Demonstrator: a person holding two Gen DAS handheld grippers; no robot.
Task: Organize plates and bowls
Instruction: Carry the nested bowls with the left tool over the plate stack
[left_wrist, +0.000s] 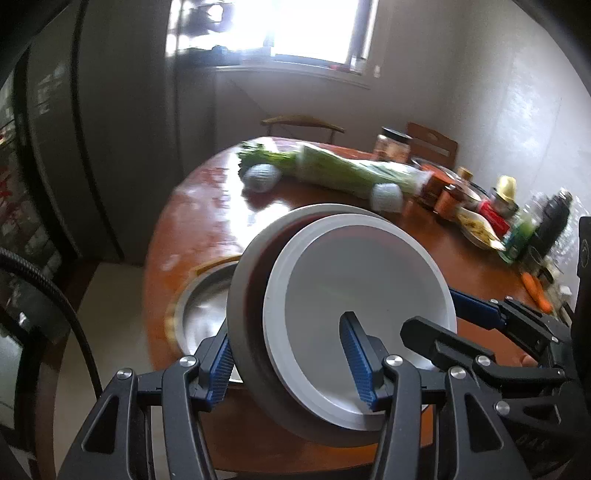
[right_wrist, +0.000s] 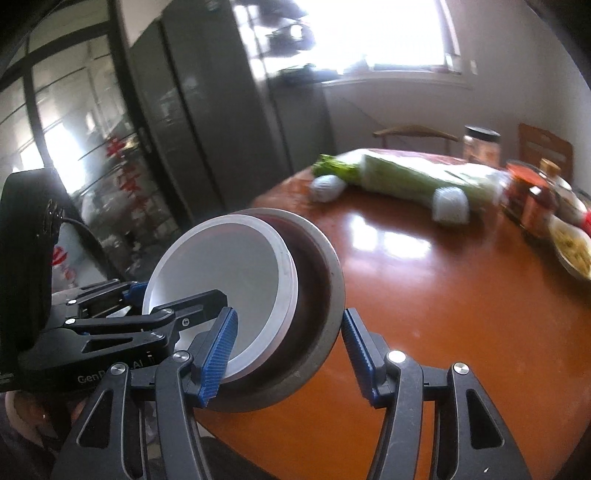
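My left gripper clamps stacked rims of white round plastic bowl nested in grey bowl, tilted above round orange-brown table; my right gripper straddles same stack's rim, right pad apart; grip unclear.

We see a white plate nested in a grey bowl w/ dark brown inside. Gripper pads are blue, ribbed; frames black w/ silver screws. Table is glossy orange-brown. Celery bundle pale green, white foam caps. Jar lid black.
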